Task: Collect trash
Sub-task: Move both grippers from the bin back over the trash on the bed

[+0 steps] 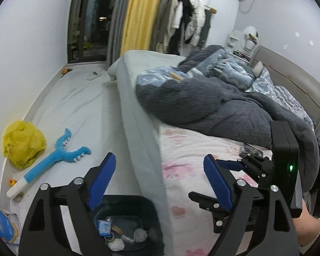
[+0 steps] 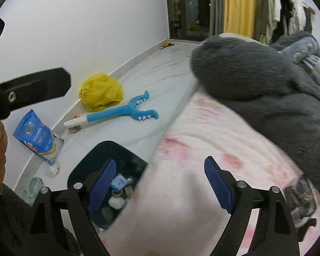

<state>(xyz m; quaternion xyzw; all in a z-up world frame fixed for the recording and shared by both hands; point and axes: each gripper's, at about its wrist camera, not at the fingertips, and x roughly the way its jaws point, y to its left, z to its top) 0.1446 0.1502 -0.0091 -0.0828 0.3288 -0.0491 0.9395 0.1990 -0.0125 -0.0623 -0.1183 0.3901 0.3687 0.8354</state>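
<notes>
A black trash bin (image 1: 153,213) stands on the floor beside the bed and holds crumpled paper, a tape roll and a blue wrapper; it also shows in the right wrist view (image 2: 83,170). My left gripper (image 1: 160,183) is open and empty above the bin and the bed edge. My right gripper (image 2: 160,185) is open and empty over the pink sheet (image 2: 192,145); its body shows in the left wrist view (image 1: 284,164). A crumpled yellow plastic bag (image 2: 100,91) lies by the wall, also in the left wrist view (image 1: 21,143). A dark shiny wrapper (image 2: 300,198) lies on the sheet at right.
A blue toy grabber (image 2: 121,111) lies on the floor. A blue snack bag (image 2: 36,134) leans against the wall. A grey fleece blanket (image 1: 202,102) is heaped on the bed. Clothes hang on a rack (image 1: 187,21) past the bed. Small scraps lie near the window (image 1: 66,71).
</notes>
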